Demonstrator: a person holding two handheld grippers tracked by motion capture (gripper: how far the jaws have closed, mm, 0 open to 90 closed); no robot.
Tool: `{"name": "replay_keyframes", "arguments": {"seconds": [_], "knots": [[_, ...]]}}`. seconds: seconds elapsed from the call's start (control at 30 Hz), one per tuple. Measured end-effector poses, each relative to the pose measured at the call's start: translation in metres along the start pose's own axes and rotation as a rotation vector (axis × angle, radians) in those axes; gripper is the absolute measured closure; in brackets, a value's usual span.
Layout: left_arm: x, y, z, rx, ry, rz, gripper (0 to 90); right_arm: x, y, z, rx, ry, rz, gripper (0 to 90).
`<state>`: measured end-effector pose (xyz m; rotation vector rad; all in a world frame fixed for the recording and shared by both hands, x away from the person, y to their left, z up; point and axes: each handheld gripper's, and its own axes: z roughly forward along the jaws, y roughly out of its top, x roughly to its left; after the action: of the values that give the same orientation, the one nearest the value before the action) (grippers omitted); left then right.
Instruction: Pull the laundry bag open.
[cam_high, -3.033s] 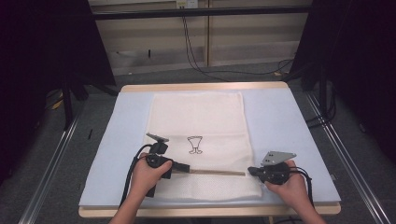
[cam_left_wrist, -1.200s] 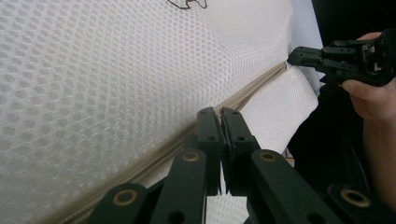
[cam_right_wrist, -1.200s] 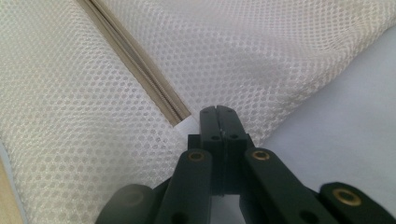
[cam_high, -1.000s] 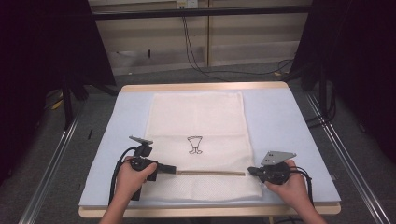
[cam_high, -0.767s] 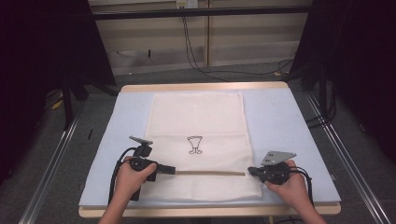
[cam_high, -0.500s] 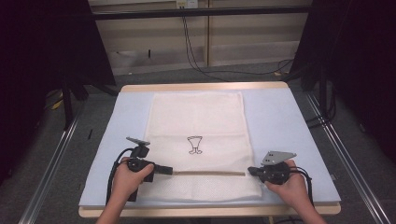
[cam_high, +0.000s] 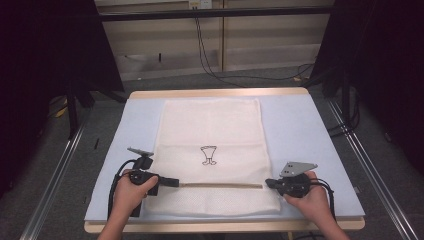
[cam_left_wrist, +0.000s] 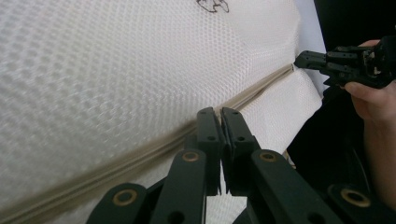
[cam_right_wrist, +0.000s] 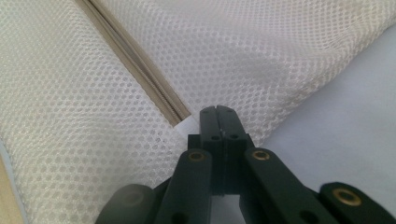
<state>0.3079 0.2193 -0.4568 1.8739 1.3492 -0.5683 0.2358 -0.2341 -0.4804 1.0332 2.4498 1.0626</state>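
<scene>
A dim room with dark curtains on both sides and pale wall panels at the far end surrounds a surface (cam_high: 320, 135) covered in a light blue sheet, with a wooden edge showing at its near and far sides. Black cables (cam_high: 210, 55) hang down the far wall and trail across the grey floor. A cream mesh laundry bag (cam_high: 212, 127) lies flat in the middle of the surface, its long side running from near to far, with a small black drawing (cam_high: 208, 154) printed near its centre. A beige zipper (cam_high: 220, 185) crosses the bag from left to right close to its near end. The left gripper (cam_high: 170, 182) lies at the zipper's left end, its jaws closed tight together right at the zipper line; whether they pinch the slider cannot be told. The right gripper (cam_high: 269, 183) sits at the zipper's right end, at the bag's right edge, jaws pressed together just beside the zipper's white end tab (cam_right_wrist: 186, 124). Nothing lies between the two grippers but the bag itself.
</scene>
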Motion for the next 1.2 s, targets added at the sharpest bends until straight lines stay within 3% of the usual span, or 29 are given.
{"name": "replay_keyframes", "arguments": {"seconds": [0.5,0.63,0.93,1.17,1.2], "knots": [[0.023,-0.008,-0.035,-0.059,0.016,-0.036,87.4,0.0,0.0,0.0,0.001,-0.002,-0.005,90.0],[0.03,-0.012,-0.044,-0.081,0.014,-0.071,87.4,0.0,0.0,0.0,0.0,0.0,-0.008,90.0],[0.037,-0.015,-0.052,-0.099,0.023,-0.075,87.3,0.0,0.0,0.0,0.001,-0.001,-0.009,90.0],[0.045,-0.019,-0.063,-0.12,0.042,-0.092,87.3,0.0,0.0,0.0,-0.001,0.0,-0.014,90.0],[0.046,-0.019,-0.064,-0.125,0.038,-0.109,87.4,0.0,0.0,0.001,-0.003,0.001,-0.018,90.0]]}}
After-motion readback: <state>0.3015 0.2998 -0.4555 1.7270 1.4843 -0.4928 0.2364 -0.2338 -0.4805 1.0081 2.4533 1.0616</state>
